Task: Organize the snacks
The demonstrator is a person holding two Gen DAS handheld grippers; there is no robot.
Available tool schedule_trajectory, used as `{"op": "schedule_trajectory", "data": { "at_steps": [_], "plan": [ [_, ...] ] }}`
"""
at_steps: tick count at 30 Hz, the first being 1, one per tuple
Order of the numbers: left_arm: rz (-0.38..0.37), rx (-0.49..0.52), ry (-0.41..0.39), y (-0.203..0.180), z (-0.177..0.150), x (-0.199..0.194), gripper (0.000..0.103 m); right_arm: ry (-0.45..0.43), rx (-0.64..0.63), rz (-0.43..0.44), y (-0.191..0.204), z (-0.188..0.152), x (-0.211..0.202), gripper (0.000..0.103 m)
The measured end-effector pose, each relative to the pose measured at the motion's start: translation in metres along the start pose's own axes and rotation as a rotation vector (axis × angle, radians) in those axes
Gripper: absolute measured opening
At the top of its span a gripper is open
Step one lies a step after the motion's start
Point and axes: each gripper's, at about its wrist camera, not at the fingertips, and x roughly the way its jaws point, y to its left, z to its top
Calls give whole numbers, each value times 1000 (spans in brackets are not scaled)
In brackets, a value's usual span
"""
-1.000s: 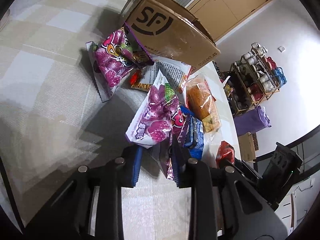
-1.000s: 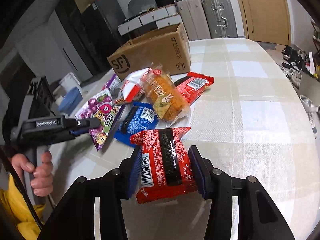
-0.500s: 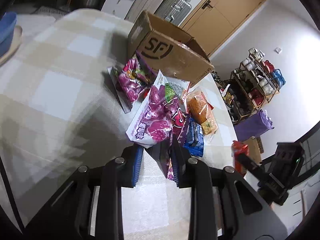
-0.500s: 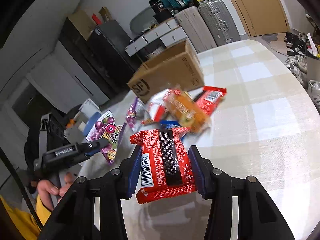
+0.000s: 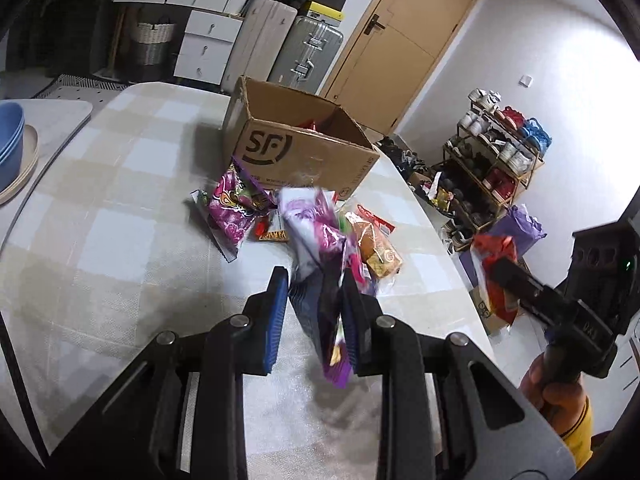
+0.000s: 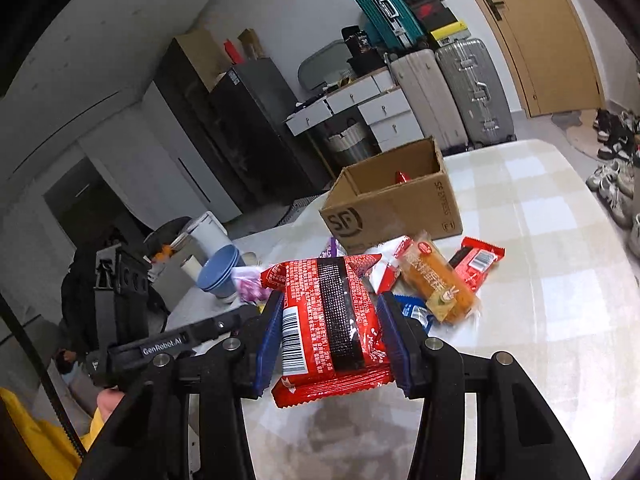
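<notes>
Gripping light, crinkly packs: right gripper (image 6: 326, 334) pinches red snack pack (image 6: 328, 320) mid-body; left gripper (image 5: 316, 320) clamps purple candy bag (image 5: 320, 248) near its floppy bottom edge.

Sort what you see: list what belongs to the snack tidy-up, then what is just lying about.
Job:
red snack pack in right gripper
purple candy bag in left gripper
cardboard box
orange cake pack

Lying about:
blue bowls
suitcases
shoe rack
</notes>
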Motion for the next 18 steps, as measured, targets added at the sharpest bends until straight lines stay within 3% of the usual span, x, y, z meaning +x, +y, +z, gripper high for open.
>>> {"op": "schedule_trajectory", "data": {
  "at_steps": [5,18],
  "plan": [
    [-27,-51,66,12,-10,14,20,17,23,3,-3,-7,4,47],
    [-30,-45,62,23,-14,25,15,26,7,11,1,-6,11,47]
  ]
}}
